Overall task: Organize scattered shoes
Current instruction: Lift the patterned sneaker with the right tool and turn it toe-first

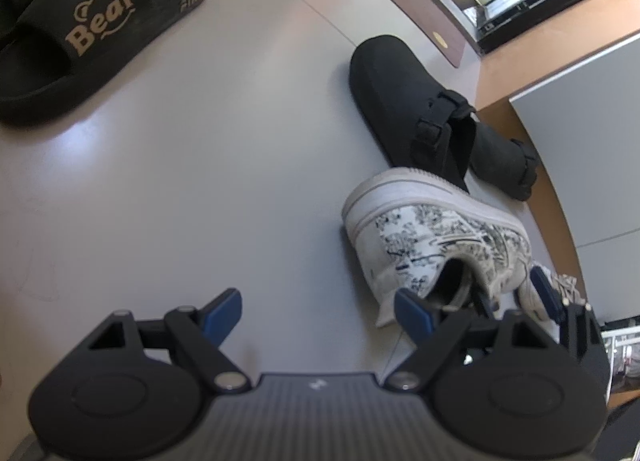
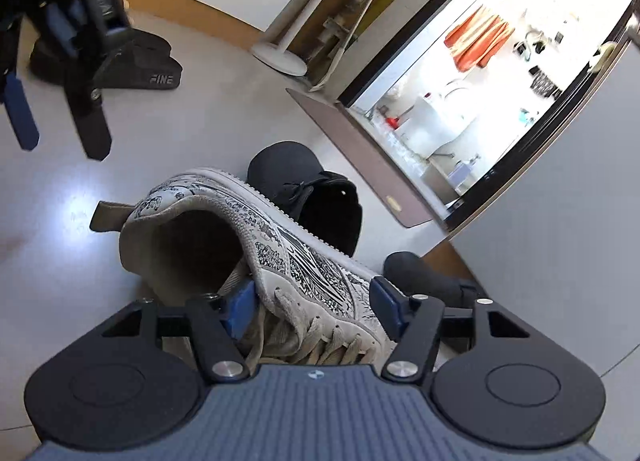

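A white sneaker with black print (image 1: 436,237) lies on the grey floor, tilted on its side. My right gripper (image 2: 316,303) has its jaws around the sneaker's (image 2: 256,229) lace side, one blue pad inside the opening and one outside. The right gripper also shows in the left wrist view (image 1: 548,297) at the sneaker. My left gripper (image 1: 320,313) is open and empty, above bare floor left of the sneaker; it shows in the right wrist view (image 2: 60,133). Two black clogs (image 1: 404,109) lie beyond the sneaker. Black "Bear" slides (image 1: 92,33) sit at the far left.
A white cabinet (image 1: 592,149) and wooden edging stand right of the clogs. A brown threshold (image 2: 360,157) leads to a bright open doorway. A white fan stand (image 2: 284,53) is near the wall. Open grey floor (image 1: 208,165) lies between slides and sneaker.
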Action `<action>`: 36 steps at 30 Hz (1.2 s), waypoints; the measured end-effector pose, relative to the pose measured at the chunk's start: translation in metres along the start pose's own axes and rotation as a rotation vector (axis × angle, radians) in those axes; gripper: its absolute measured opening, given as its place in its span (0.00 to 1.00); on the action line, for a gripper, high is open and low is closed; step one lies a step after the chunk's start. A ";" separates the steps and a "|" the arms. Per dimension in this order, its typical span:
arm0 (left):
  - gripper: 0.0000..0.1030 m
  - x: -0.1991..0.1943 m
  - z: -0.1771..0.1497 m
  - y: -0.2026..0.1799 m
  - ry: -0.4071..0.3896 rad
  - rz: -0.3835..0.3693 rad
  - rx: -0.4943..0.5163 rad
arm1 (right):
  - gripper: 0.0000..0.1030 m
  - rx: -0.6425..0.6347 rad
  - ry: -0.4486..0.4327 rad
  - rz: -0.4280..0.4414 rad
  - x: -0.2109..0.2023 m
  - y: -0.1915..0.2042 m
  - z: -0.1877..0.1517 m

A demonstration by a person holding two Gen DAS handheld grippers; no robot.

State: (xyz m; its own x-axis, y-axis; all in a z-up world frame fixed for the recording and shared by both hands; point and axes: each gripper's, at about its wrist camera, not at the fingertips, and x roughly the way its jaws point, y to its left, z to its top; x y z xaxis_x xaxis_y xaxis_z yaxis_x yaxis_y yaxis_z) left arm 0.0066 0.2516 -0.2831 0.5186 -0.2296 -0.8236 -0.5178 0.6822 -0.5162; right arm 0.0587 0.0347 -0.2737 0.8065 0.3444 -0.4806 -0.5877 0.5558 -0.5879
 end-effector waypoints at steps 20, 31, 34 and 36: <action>0.82 -0.002 0.007 -0.007 -0.022 -0.008 0.024 | 0.24 0.094 0.182 0.254 -0.007 -0.026 0.023; 0.82 0.001 0.008 -0.005 -0.022 0.003 0.018 | 0.25 0.255 0.252 0.452 -0.006 -0.048 0.030; 0.82 0.004 0.008 -0.007 -0.015 0.004 0.027 | 0.32 0.204 0.240 0.457 -0.016 -0.043 0.030; 0.82 0.004 0.008 -0.007 -0.014 0.006 0.031 | 0.69 0.181 0.212 0.442 -0.026 -0.044 0.030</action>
State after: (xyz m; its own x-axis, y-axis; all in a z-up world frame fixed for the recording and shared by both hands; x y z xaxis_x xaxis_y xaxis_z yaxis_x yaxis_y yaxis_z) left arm 0.0182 0.2516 -0.2813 0.5249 -0.2161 -0.8233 -0.4998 0.7046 -0.5037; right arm 0.0657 0.0237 -0.2161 0.4426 0.4254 -0.7894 -0.8333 0.5203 -0.1868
